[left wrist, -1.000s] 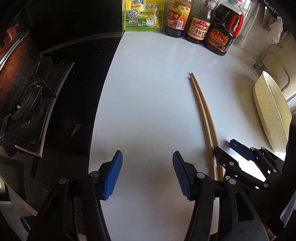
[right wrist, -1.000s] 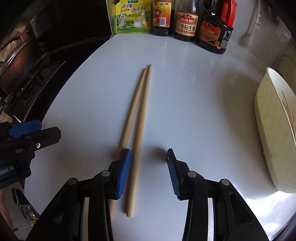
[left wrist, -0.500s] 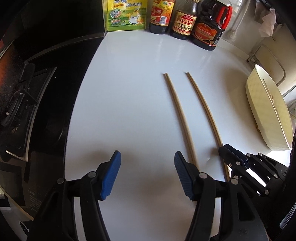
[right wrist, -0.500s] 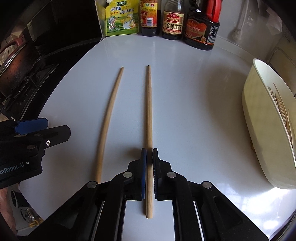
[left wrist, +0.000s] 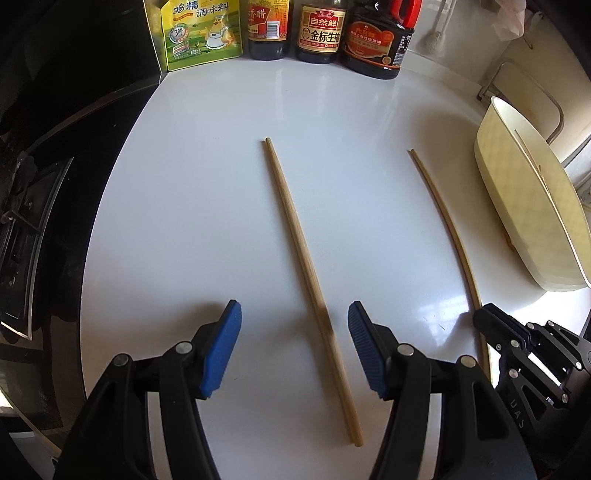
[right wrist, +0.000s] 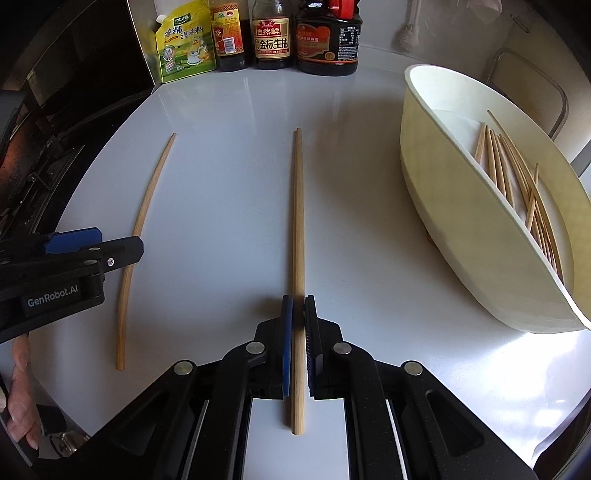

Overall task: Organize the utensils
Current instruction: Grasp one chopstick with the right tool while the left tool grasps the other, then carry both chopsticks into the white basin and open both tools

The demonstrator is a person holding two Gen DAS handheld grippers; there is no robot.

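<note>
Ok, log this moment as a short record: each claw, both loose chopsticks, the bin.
right claw: shut on chopstick
left claw: open, straddling the other chopstick, pads clear of it
other chopstick: flat on the white counter
bin: cream, right of the counter, more chopsticks inside
backdrop: sauce bottles, seasoning pouch

Item one: long pale wooden chopstick (left wrist: pixel 306 269), lying flat on the white countertop (left wrist: pixel 207 221), loose.
Item two: matching pale wooden chopstick (right wrist: pixel 298 229), straight, clamped near its butt end.
Container: cream oval plastic basket (right wrist: pixel 443 206), holding a bundle of thin wooden chopsticks (right wrist: pixel 517 184).
</note>
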